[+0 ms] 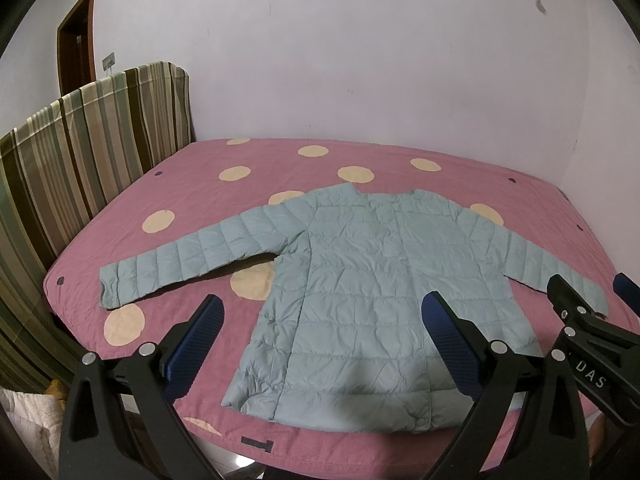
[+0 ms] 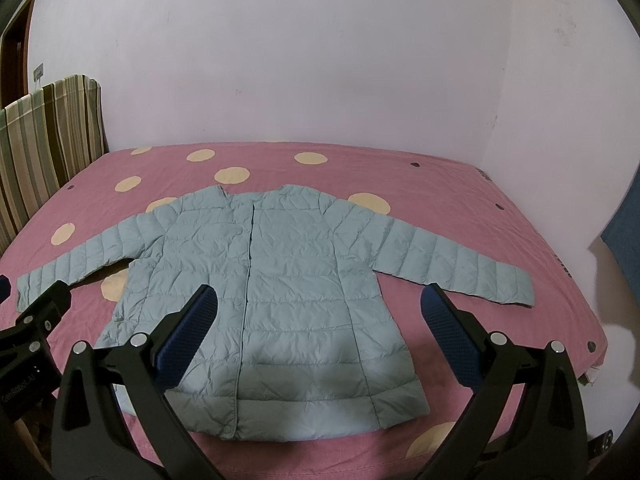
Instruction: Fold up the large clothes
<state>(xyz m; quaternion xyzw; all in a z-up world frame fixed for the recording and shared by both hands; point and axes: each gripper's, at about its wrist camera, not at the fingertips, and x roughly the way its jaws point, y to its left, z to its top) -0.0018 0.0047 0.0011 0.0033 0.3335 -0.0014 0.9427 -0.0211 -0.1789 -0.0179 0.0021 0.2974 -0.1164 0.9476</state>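
A pale blue-green quilted jacket (image 1: pixel 360 280) (image 2: pixel 272 264) lies flat and face up on the bed, collar toward the far wall, both sleeves spread out sideways. My left gripper (image 1: pixel 324 308) hovers open above the jacket's lower left part, its blue-padded fingers (image 1: pixel 200 336) wide apart with nothing between them. My right gripper (image 2: pixel 316 304) is open too, held over the jacket's lower right half near the hem. In the left wrist view the right gripper (image 1: pixel 588 296) shows at the right edge, over the right sleeve cuff.
The bed carries a pink cover with cream dots (image 1: pixel 280 168) (image 2: pixel 440 184). A striped headboard (image 1: pixel 80 152) stands at the left, a white wall behind, a brown door (image 1: pixel 76 40) at the far left. A dark blue object (image 2: pixel 624 232) is beside the bed's right edge.
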